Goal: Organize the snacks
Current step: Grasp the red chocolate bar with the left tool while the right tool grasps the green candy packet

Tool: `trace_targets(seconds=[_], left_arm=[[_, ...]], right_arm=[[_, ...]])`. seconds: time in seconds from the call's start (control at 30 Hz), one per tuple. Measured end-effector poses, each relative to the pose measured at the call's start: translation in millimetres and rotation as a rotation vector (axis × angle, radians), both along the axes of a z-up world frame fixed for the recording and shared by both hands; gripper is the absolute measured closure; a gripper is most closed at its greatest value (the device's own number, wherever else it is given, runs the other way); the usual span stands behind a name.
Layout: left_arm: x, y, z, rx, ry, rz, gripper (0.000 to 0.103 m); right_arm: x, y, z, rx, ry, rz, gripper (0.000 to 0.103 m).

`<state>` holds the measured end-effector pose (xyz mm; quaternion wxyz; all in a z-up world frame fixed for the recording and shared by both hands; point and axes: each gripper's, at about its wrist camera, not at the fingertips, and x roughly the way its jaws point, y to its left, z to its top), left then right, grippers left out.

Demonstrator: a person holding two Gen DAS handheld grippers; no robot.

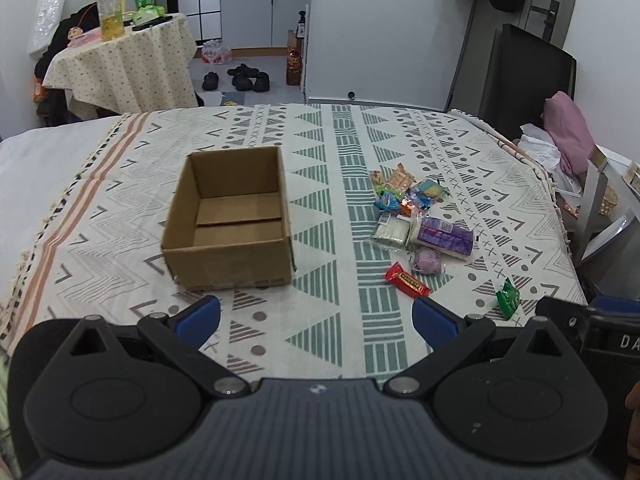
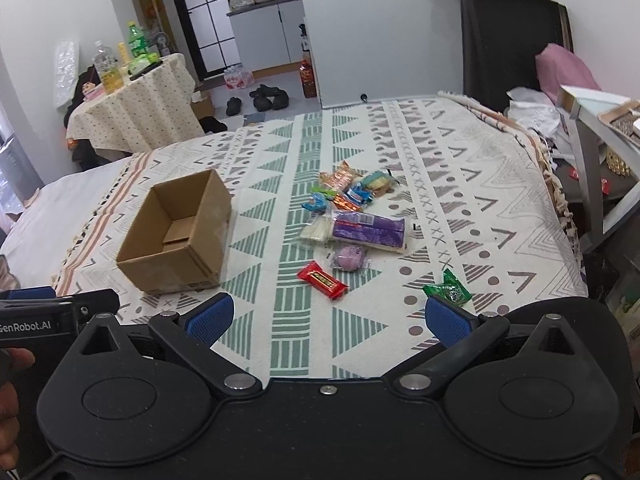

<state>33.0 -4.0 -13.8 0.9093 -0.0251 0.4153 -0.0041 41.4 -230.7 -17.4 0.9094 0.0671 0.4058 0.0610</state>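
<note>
Lived-in home, a bed (image 1: 48,160) under a patterned blanket (image 1: 400,140), small table with a dotted cloth (image 1: 120,68) and drink bottles (image 1: 110,10), slippers (image 1: 240,78) on the floor, kitchen cabinets (image 1: 264,12) behind, clothes hung by the door (image 1: 550,12)

Matt cardboard box (image 1: 228,220), glossy plastic wrappers (image 1: 416,216), woven cloth (image 1: 328,328).
</note>
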Motion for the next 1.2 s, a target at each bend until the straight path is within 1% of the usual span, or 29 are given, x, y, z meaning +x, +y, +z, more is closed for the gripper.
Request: trace_targets(seconds=[0.2, 0.37, 0.43, 0.5, 0.6, 0.67, 0.73, 0.77, 0.83, 0.9, 0.97, 1.03, 1.1, 1.2], left_arm=[[23.2, -6.9, -14.9, -0.038, 0.031, 0.004, 0.003], [41.1, -14.6, -27.6, -0.07, 0.045, -0.004, 0.004], [49.1, -16.6, -32.9, -0.085, 0.057, -0.006, 0.008], [57.3, -18.6, -39.2, -0.099, 0.075, -0.002, 0.011], [68.7, -22.3, -48.7, -0.112, 0.098, 0.004, 0.016], [76.3, -26.2, -55.5, -0.117, 0.112, 0.006, 0.019], [83.2, -30.2, -61.7, -0.12, 0.127, 0.003, 0.022], [86.7, -32.2, -65.0, -0.123, 0.134, 0.001, 0.023], [93.5, -36.8, -72.1, -0.13, 0.15, -0.004, 0.029], [101.0, -42.7, -80.1, -0.132, 0.172, -0.01, 0.033], [108.1, -48.8, -88.7, -0.131, 0.193, -0.014, 0.036], [115.7, -54.5, -96.6, -0.133, 0.213, -0.017, 0.039], [122.8, -60.7, -103.4, -0.134, 0.226, -0.02, 0.041], [133.5, -69.8, -113.1, -0.134, 0.246, -0.016, 0.041]], right_arm=[[16.1, -8.0, -16.7, 0.01, 0.044, 0.016, 0.0], [30.6, -19.9, -29.1, 0.029, 0.073, -0.008, 0.0], [37.8, -26.5, -36.4, 0.038, 0.098, -0.028, 0.0], [46.0, -32.4, -44.1, 0.049, 0.125, -0.044, 0.001], [56.3, -38.8, -53.6, 0.033, 0.145, -0.062, 0.002], [64.5, -44.8, -60.2, 0.033, 0.166, -0.075, 0.009], [72.9, -51.8, -66.9, 0.036, 0.188, -0.096, 0.011], [77.5, -54.9, -70.4, 0.031, 0.198, -0.106, 0.011], [85.0, -60.8, -77.2, 0.024, 0.218, -0.121, 0.011], [92.3, -67.9, -85.1, 0.038, 0.246, -0.139, 0.011], [98.5, -73.0, -91.3, 0.037, 0.263, -0.151, 0.015], [106.2, -77.8, -97.0, 0.044, 0.28, -0.164, 0.016], [115.1, -82.3, -104.7, 0.047, 0.304, -0.176, 0.017], [127.0, -90.6, -118.1, 0.033, 0.345, -0.203, 0.021]])
